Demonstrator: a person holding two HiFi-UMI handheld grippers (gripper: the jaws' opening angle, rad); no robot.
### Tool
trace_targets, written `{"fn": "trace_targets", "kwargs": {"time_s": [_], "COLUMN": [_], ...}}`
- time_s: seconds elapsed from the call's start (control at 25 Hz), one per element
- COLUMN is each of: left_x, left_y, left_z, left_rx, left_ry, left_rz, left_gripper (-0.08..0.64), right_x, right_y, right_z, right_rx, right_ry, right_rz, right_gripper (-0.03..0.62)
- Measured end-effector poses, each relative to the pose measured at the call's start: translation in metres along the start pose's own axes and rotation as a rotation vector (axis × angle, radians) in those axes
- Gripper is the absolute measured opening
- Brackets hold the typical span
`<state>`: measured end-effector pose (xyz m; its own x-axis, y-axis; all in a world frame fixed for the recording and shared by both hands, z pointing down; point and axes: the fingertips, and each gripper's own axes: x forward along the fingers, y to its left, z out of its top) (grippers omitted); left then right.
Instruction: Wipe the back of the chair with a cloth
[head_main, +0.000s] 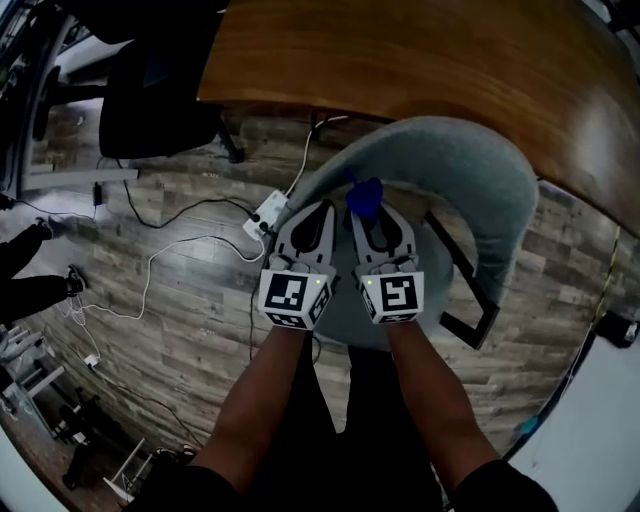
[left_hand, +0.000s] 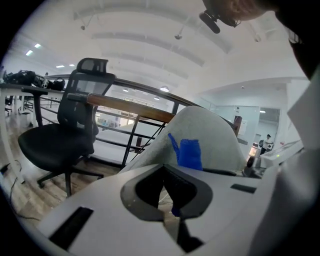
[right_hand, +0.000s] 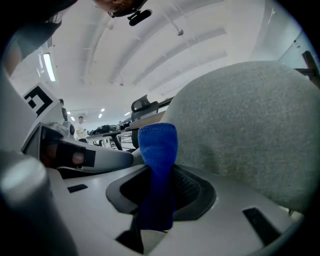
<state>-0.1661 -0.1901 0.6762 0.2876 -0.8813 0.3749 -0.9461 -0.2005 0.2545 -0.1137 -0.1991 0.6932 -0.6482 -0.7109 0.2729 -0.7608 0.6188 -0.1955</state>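
The chair (head_main: 470, 180) stands on the floor (head_main: 180, 320) right before me, its back towards me and its front under the near edge of the bench (head_main: 400, 60). My left gripper (head_main: 322, 212) and right gripper (head_main: 366, 212) sit side by side at the chair's back. The cloth (head_main: 364, 196) is between my right fingers, against that back. A power strip (head_main: 266, 213) lies on the floor just left of the chair. An office chair (head_main: 150, 110) stands further left, by the bench's left end.
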Motion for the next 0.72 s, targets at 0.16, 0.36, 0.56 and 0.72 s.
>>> {"fn": "trace_targets", "kwargs": {"time_s": [0.16,0.36,0.56,0.72], "left_x": [-0.008,-0.009,-0.004,0.007], "left_y": [0.006,0.014,0.014,0.01], "left_z": [-0.009,-0.015,-0.015,-0.012], "left_rx": [-0.012,-0.017,-0.01,-0.018], "left_ry": [0.001,0.007,0.012,0.008], "left_rz": [0.016,0.035,0.026,0.012], "left_gripper": [-0.002,-0.002,-0.002,-0.002], "right_x": [0.018,0.037,0.043,0.041], "right_y": [0.005,0.007,-0.009,-0.023], "right_z": [-0.016,-0.021,-0.023,-0.022], "right_rx": [-0.01,-0.037,-0.089,-0.092], "right_ry": [0.032,0.037,0.048,0.039], "right_rz": [0.041,0.037,-0.026,-0.066], "right_gripper": [0.115,0.115,0.115,0.117]}}
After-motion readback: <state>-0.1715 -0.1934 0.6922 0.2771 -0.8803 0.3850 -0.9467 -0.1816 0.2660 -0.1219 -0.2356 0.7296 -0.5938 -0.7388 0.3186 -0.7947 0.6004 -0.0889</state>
